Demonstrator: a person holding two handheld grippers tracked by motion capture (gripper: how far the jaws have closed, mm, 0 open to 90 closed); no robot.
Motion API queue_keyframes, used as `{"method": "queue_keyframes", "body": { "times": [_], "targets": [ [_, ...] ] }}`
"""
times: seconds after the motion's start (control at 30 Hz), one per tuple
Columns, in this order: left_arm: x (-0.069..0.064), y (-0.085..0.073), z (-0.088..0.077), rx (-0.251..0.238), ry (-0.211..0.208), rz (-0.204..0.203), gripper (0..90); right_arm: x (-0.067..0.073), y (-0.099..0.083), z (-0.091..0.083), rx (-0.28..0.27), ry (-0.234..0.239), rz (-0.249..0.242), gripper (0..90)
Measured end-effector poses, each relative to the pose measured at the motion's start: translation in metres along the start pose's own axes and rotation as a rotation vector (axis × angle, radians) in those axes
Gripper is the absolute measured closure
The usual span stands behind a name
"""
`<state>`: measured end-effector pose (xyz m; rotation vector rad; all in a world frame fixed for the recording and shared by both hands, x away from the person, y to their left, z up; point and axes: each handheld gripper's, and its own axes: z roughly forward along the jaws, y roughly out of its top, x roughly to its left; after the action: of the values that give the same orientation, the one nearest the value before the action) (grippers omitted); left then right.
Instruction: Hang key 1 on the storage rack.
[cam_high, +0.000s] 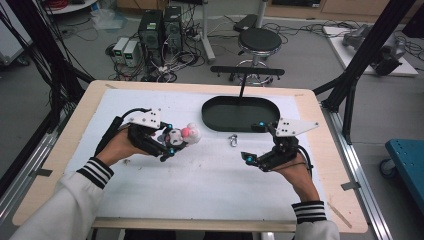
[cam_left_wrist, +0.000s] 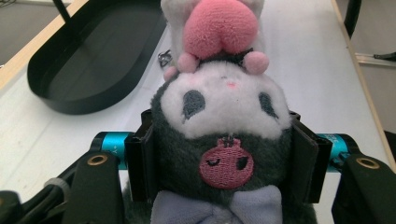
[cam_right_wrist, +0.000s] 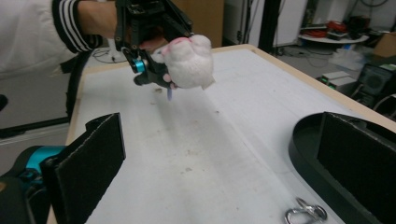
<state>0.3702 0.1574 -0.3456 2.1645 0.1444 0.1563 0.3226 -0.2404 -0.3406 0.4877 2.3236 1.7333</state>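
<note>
The left claw (cam_left_wrist: 219, 154) squeezes the soft, light plush toy (cam_left_wrist: 219, 116) by its head, beside the black tray (cam_high: 240, 114); right claw (cam_right_wrist: 224, 163) gapes wide, empty.

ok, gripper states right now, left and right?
Left gripper: shut on the plush toy, jaws pressed on both its sides.
Right gripper: open, nothing between the jaws.

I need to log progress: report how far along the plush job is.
Done: the left hand-held gripper is shut on the plush, which hangs clear of the table in the right gripper view. In hand: the plush is held short of the black tray. Left: probably placing it in the tray, which holds nothing yet. The right hand-held gripper is open; a metal clip lies beside the tray.
</note>
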Motion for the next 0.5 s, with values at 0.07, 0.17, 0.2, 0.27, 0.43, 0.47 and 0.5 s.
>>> {"method": "queue_keyframes", "body": {
  "times": [0.07,0.17,0.2,0.27,0.43,0.47,0.5],
  "targets": [
    [-0.002,0.002,0.003,-0.012,-0.011,-0.007,38.3,-0.001,0.004,0.003,0.006,0.017,-0.014,0.8],
    [-0.003,0.006,0.007,-0.019,-0.022,0.002,38.3,-0.001,0.011,0.009,0.031,0.046,-0.030,0.8],
    [-0.004,0.006,0.008,-0.021,-0.027,0.001,38.3,-0.001,0.011,0.009,0.031,0.046,-0.030,0.8],
    [-0.004,0.008,0.011,-0.028,-0.036,0.004,38.3,0.000,0.014,0.012,0.036,0.059,-0.047,0.8],
    [-0.006,0.011,0.016,-0.042,-0.051,0.013,38.3,0.002,0.024,0.024,0.049,0.108,-0.068,0.8],
    [-0.006,0.012,0.017,-0.044,-0.053,0.016,38.3,0.002,0.024,0.024,0.049,0.108,-0.068,0.8],
    [-0.007,0.013,0.018,-0.046,-0.057,0.016,38.3,0.002,0.026,0.026,0.053,0.119,-0.075,0.8]
  ]
}}
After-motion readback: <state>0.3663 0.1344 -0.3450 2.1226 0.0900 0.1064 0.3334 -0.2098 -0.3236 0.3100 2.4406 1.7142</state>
